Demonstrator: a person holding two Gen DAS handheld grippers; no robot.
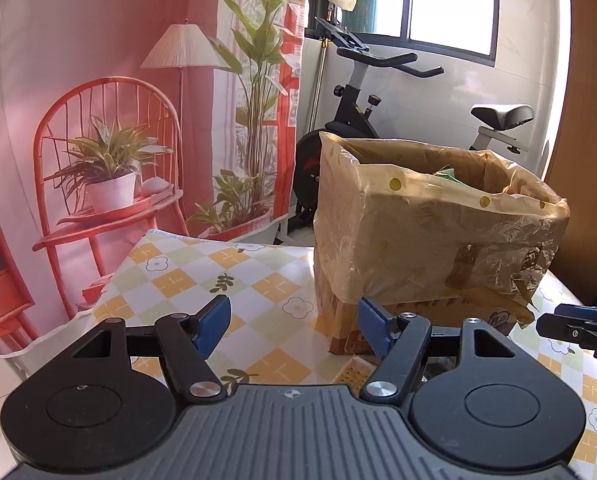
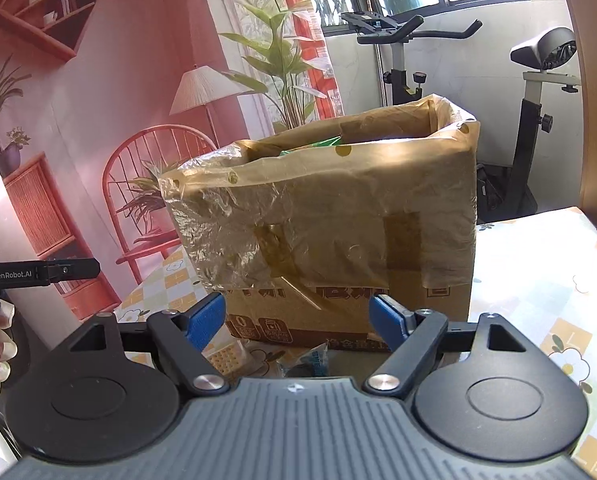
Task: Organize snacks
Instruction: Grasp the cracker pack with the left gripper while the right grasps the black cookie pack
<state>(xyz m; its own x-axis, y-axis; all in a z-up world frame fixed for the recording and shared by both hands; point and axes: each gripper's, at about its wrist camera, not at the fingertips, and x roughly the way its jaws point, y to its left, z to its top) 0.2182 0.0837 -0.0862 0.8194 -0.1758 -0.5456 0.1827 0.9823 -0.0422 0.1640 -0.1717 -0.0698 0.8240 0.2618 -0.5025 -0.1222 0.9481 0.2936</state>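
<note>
Both grippers are wide open, nothing held: left gripper (image 1: 294, 330) off the cardboard box's (image 2: 350, 216) left corner, right gripper (image 2: 298, 326) facing its front. Snack packets (image 2: 294, 360) lie at the box's base; tablecloth (image 1: 218, 268) left of it is free.

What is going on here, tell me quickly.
A person holds a two-finger tool in each hand over a table with a checked cloth. Both the left tool and the right tool are open and empty, pointed at a cardboard box lined with a brownish plastic bag. Something green shows inside the box. A few small snack packets lie on the cloth in front of the box, just ahead of the right tool. Nothing has been picked up yet.
</note>
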